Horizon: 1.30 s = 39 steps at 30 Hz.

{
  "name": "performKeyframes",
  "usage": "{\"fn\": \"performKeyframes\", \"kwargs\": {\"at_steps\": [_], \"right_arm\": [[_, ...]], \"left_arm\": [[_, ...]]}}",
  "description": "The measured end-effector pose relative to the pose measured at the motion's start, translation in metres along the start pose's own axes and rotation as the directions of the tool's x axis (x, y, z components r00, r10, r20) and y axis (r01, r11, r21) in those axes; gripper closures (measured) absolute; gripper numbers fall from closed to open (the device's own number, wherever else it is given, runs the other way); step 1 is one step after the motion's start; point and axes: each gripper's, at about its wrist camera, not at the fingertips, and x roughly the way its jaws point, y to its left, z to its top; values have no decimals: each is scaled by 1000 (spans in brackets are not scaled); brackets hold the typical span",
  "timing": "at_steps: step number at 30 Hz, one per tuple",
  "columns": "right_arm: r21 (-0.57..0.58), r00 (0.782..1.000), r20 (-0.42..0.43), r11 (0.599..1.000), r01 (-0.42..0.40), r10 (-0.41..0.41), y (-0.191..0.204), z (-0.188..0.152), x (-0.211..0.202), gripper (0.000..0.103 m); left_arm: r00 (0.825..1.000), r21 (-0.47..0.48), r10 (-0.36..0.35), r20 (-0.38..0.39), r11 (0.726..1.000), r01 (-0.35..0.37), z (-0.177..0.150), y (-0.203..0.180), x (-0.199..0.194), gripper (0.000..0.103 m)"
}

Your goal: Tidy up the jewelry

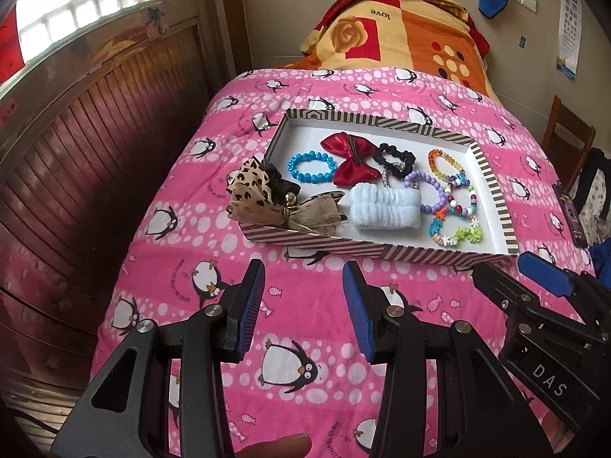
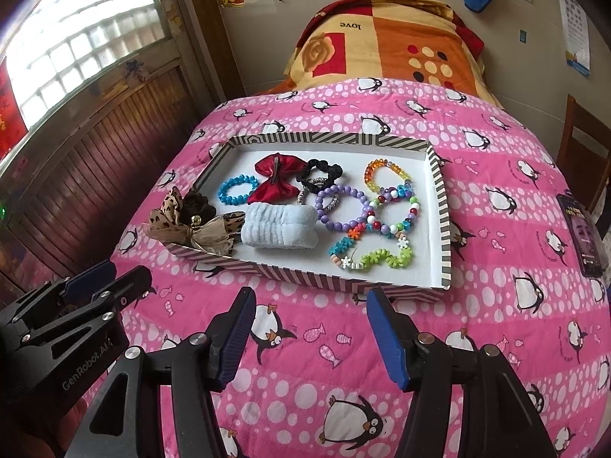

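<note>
A striped shallow box (image 1: 500, 198) (image 2: 443, 206) lies on the pink penguin bedspread. It holds a blue bead bracelet (image 1: 311, 168) (image 2: 236, 190), a red bow clip (image 1: 353, 162) (image 2: 275, 177), a black scrunchie (image 1: 395, 156) (image 2: 320, 171), a purple bead bracelet (image 1: 429, 191) (image 2: 343, 208), several colourful bead bracelets (image 2: 385, 225), a pale blue fluffy band (image 1: 383, 210) (image 2: 280, 229) and leopard-print bows (image 1: 256, 194) (image 2: 191, 225) at its left edge. My left gripper (image 1: 303, 273) and right gripper (image 2: 311, 299) are open and empty, just short of the box's near edge.
The bedspread (image 1: 305, 324) (image 2: 496, 305) covers the bed. A folded orange and red blanket (image 1: 401, 34) lies at the far end. A dark wooden wall panel (image 1: 76, 152) runs along the left. A dark phone or card (image 2: 582, 234) lies at the right edge, a wooden chair (image 1: 569, 141) beyond.
</note>
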Motion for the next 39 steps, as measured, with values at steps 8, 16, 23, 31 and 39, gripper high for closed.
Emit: {"fn": "performKeyframes", "kwargs": {"at_steps": [8,16,23,31,39], "right_arm": [[10,1000,-3,1000,0,0,-1,0,1,45],[13,1000,-17,1000,-1,1,1,-1,5,44],[13,1000,-16,1000,0,0,2,0,6,44],[5,1000,-23,1000,-2,2,6,0,9,44],[3,1000,-25,1000,-4,5,9,-1,10,44]], "left_arm": [[1000,3,4,4,1000,-4,-1,-1,-1,61],[1000,5,6,7,1000,-6,0,4,-2,61],[1000,5,5,8,1000,-5,0,4,-1,61],[1000,9,3,3,1000,-3,0,4,1,61],[1000,10,6,3,1000,-6,-2,3,1,61]]}}
